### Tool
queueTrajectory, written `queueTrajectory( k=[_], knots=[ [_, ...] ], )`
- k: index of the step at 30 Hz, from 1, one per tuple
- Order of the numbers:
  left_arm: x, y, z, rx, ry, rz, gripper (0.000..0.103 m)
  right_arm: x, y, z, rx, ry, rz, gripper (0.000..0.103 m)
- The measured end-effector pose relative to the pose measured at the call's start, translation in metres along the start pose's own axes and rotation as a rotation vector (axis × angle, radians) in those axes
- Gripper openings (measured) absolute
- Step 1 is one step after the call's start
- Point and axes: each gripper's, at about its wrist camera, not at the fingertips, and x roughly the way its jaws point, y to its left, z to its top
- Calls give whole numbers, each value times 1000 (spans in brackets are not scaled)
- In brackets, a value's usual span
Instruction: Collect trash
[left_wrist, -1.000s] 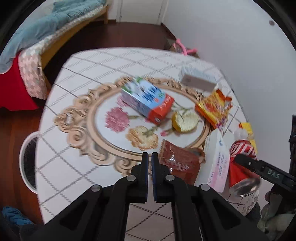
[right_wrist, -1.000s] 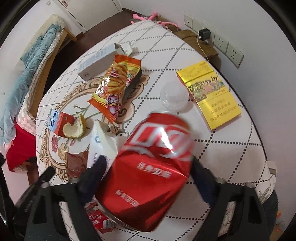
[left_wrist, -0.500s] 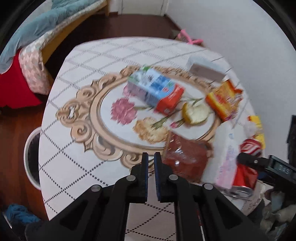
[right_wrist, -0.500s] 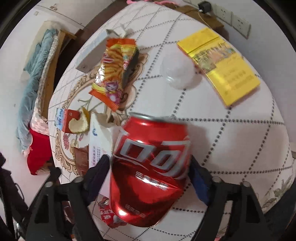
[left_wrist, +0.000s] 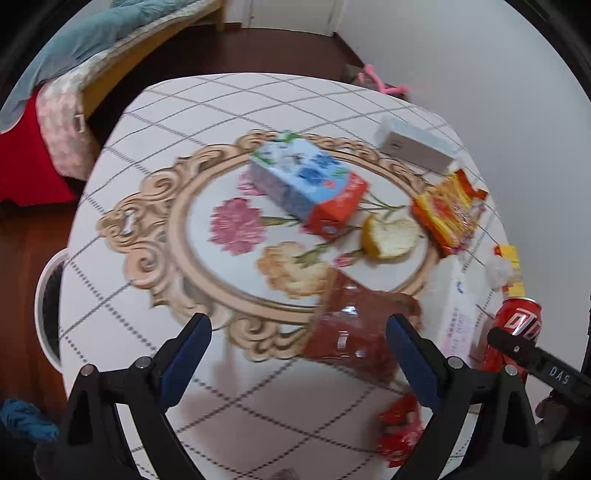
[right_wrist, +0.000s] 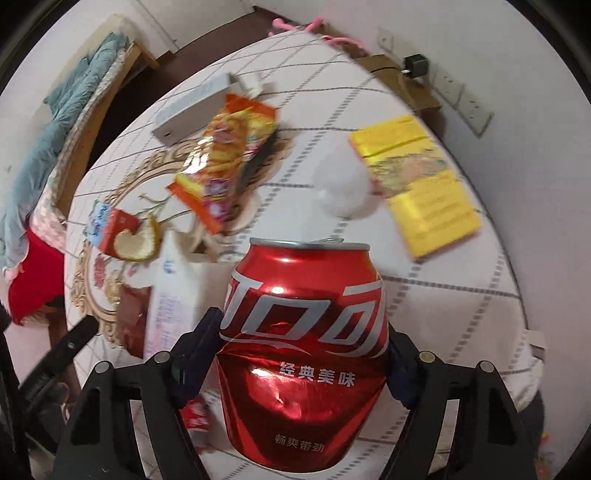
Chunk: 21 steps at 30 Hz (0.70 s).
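Between the right hand-held gripper's (right_wrist: 303, 354) fingers sat a dented red can (right_wrist: 304, 332), jaws closing on it.

Over the surface (left_wrist: 122, 295) the left hand-held gripper (left_wrist: 297, 354) was opening, jaws wide apart and empty, a brown wrapper (left_wrist: 351, 332) just ahead; farther off lay a peel (left_wrist: 391, 236), a milk carton (left_wrist: 306, 184) and a snack bag (left_wrist: 448, 214).

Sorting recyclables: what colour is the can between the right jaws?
Red with white lettering, dented; the can shows clearest in the right wrist view.
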Motion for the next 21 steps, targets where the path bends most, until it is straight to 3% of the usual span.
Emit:
queueTrajectory(
  k=[4,5,7,8,10,16,21],
  knots=[
    [19,-24,3,60,67,-60,95,-1,-19,-3,29,12,-5,79],
    [27,-28,3,69,94,-63,89,1,-22,-4,41,19,1,79],
    [35,-31,0,78,111,-50,70,7,-27,-7,60,37,11,80],
    [31,-32,-2,93,82,-39,43,5,-28,-8,58,25,11,79],
    [32,-33,-5,113,84,-17,35,7,-24,-9,42,26,1,79],
    [10,-19,-10,109,0,44,33,2,-18,-14,10,-6,-11,79],
    [-34,-7,-4,108,-103,105,33,-16,-11,-13,16,-61,34,79]
  ],
)
